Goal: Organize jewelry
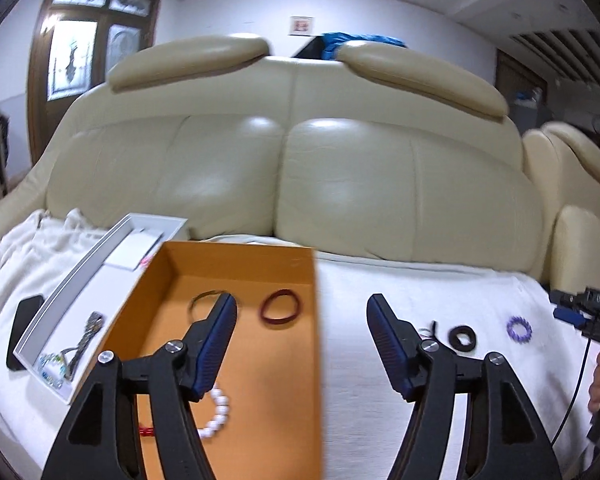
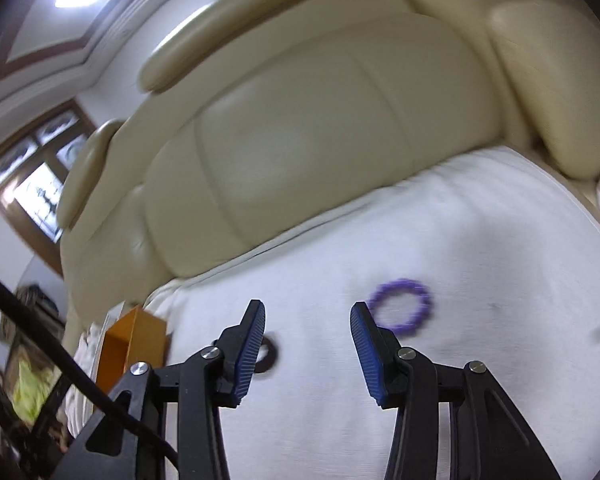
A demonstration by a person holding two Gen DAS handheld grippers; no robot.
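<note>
Fingers (image 1: 224, 332) of the left gripper (image 1: 302, 308) spread wide, empty, straddling the right wall of the orange box (image 1: 244, 260); right gripper (image 2: 308, 314) likewise parted, nothing held, above the white cloth (image 2: 480, 248). Sorted already, by the look: dark red bangle (image 1: 281, 307), thin hoop (image 1: 204, 300), white bead string (image 1: 219, 412) on the cardboard floor. Loose on the towelling: purple beaded ring (image 2: 400, 307) just beside the right fingertip, probably next; black fabric ring (image 1: 462, 336) between.

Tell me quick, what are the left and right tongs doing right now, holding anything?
Left tongs: open, holding nothing, over the orange box edge.
Right tongs: open, holding nothing, near the purple bracelet.
</note>
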